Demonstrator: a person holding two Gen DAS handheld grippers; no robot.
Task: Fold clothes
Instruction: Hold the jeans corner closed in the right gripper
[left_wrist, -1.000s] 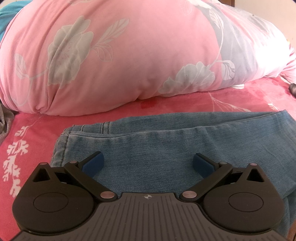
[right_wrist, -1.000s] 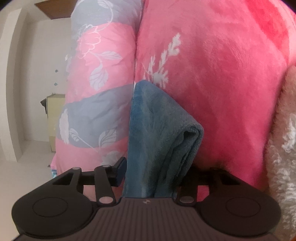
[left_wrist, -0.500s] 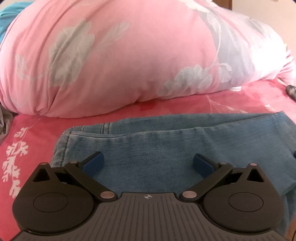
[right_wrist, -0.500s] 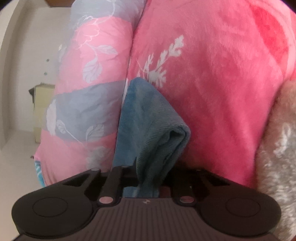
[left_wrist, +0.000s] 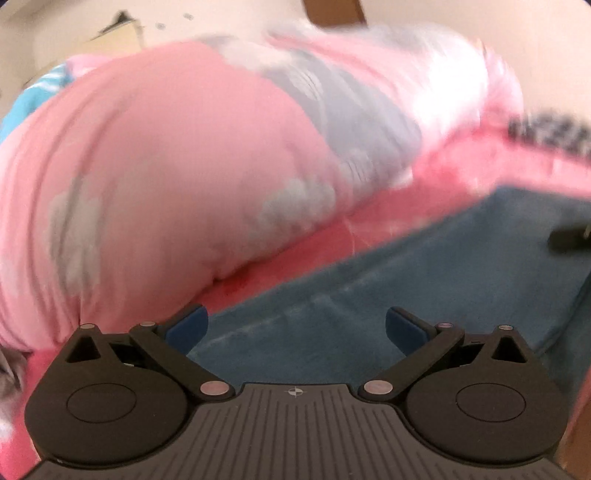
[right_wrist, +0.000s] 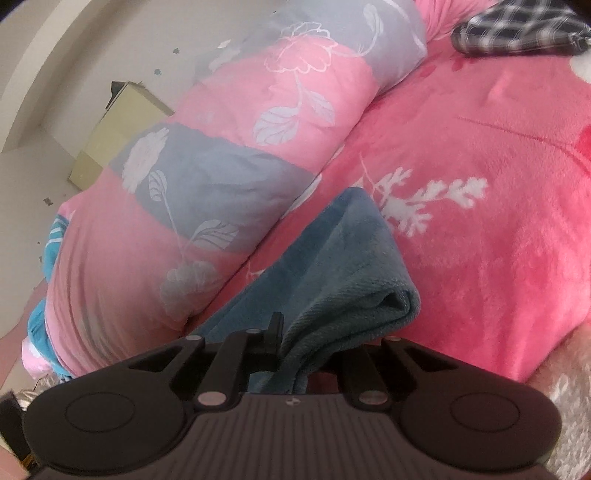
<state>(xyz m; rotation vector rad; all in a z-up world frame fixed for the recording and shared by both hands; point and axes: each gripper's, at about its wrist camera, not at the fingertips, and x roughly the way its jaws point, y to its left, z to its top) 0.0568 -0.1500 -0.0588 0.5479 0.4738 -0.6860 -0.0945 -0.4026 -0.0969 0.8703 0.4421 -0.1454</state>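
Pinching the jeans (right_wrist: 332, 280) at their folded end beside the rolled quilt (right_wrist: 229, 147), the right gripper (right_wrist: 295, 354) grips soft, heavy denim; left gripper (left_wrist: 293, 328) spread

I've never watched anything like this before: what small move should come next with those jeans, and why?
Probably carry the gripped end over toward the other end of the jeans to make the fold. The right hand-held gripper is shut on their folded denim edge, while the left hand-held gripper is open above the denim on the pink blanket, holding nothing.
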